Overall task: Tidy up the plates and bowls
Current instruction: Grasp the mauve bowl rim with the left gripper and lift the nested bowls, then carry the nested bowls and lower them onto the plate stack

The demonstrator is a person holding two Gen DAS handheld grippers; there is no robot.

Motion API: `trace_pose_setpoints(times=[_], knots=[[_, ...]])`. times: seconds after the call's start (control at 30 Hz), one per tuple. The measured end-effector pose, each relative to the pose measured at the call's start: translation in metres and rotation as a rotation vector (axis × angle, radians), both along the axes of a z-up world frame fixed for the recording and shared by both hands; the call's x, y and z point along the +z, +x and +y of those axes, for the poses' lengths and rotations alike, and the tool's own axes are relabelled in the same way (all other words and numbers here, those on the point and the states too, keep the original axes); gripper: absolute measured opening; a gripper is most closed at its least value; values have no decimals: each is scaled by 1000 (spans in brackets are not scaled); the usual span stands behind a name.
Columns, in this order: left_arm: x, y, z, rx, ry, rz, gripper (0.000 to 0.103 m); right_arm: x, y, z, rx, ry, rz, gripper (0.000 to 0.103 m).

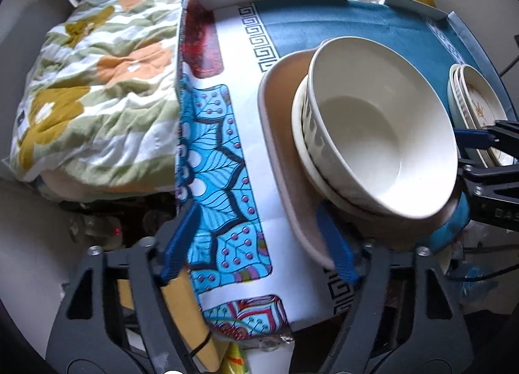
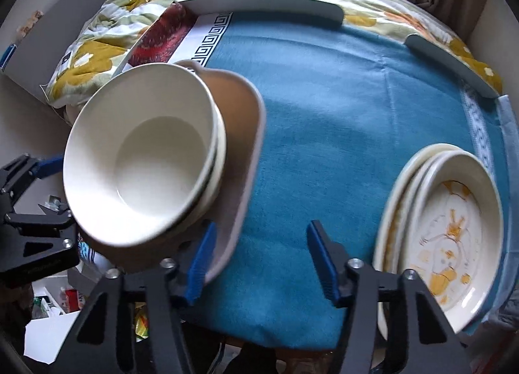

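On the far left lies a crumpled flowered quilt (image 1: 90, 82) with orange and mustard blooms. Next to it the surface (image 2: 340, 121) is covered by a blue cloth with a white edge, a black square-spiral border and bright blue leaf shapes. I can read no words on it.

The left hand-held gripper (image 1: 259, 241) points down at the near edge of the cloth. Its blue fingers (image 1: 335, 244) stand partly open. One finger sits over the patterned edge and the other lies right at the rim of a pale pink tray (image 1: 279, 134). I cannot tell if it is pressing on the rim.

On the tray sits a white bowl (image 1: 382, 134), big and deep, nested in another cream bowl (image 1: 301, 134) under it. Both bowls look tipped toward the near side.

The right hand-held gripper (image 2: 262, 260) comes next. Its jaws are partly open too. The left blue finger (image 2: 201, 263) is just at the near corner of the pink tray, and the right finger hangs over bare blue cloth, with nothing held between them that I can see. On its black frame, seen from the left camera, there are a few pale letters, too cut off to read.

Farthest right, near the surface's edge, is a stack of plates (image 2: 447, 234). The top plate has a yellow cartoon drawing on it, maybe a bunny. Any writing there is too blurry to read.
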State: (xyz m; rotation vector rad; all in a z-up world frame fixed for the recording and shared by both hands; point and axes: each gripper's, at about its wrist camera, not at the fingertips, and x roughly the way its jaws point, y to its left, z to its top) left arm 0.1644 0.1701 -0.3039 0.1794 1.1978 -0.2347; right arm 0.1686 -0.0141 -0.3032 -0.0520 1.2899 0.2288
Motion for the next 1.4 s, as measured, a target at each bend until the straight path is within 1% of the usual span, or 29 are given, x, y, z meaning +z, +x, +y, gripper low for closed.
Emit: trace_pose_setpoints(times=[0.07, 0.1, 0.17, 0.2, 0.27, 0.33, 0.37, 0.43, 0.5, 0.67, 0.87, 0.97, 1.13, 1.27, 1.4], knots=[[-3, 4, 1, -6, -38, 10, 51, -5, 4, 4, 19, 3, -1, 36], [-5, 6, 0, -6, -44, 13, 49, -8, 6, 7, 32, -8, -3, 34], [-9, 9, -5, -22, -41, 17, 37, -13, 8, 14, 65, -28, -12, 24], [-11, 10, -8, -33, -42, 19, 34, -15, 8, 15, 74, -21, -10, 22], [-16, 11, -14, -59, -51, 20, 19, -19, 8, 15, 83, 14, -5, 15], [-19, 10, -19, -79, -57, 13, 10, -19, 5, 17, 95, 19, -19, 12], [-19, 9, -22, -84, -52, 4, 9, -18, 4, 18, 102, 16, -26, 10], [-18, 7, -24, -93, -35, -15, 9, -17, 1, 19, 111, 14, -43, 10], [-18, 7, -23, -90, -45, -19, 9, -16, 0, 17, 107, 23, -52, 10], [-16, 5, -23, -89, -41, -32, 9, -10, -4, 13, 100, 29, -89, 10], [-1, 5, -28, -101, -28, -76, 9, 0, -4, 11, 91, 35, -128, 10], [12, 8, -33, -110, -28, -93, 9, 12, -4, 5, 74, 38, -147, 10], [43, 9, -53, -128, -27, -136, 9, 41, -6, -13, 42, 46, -195, 10], [69, 7, -82, -135, -26, -165, 9, 66, -11, -40, 17, 58, -226, 10], [91, -2, -119, -126, -32, -198, 9, 87, -19, -78, 23, 68, -255, 10]])
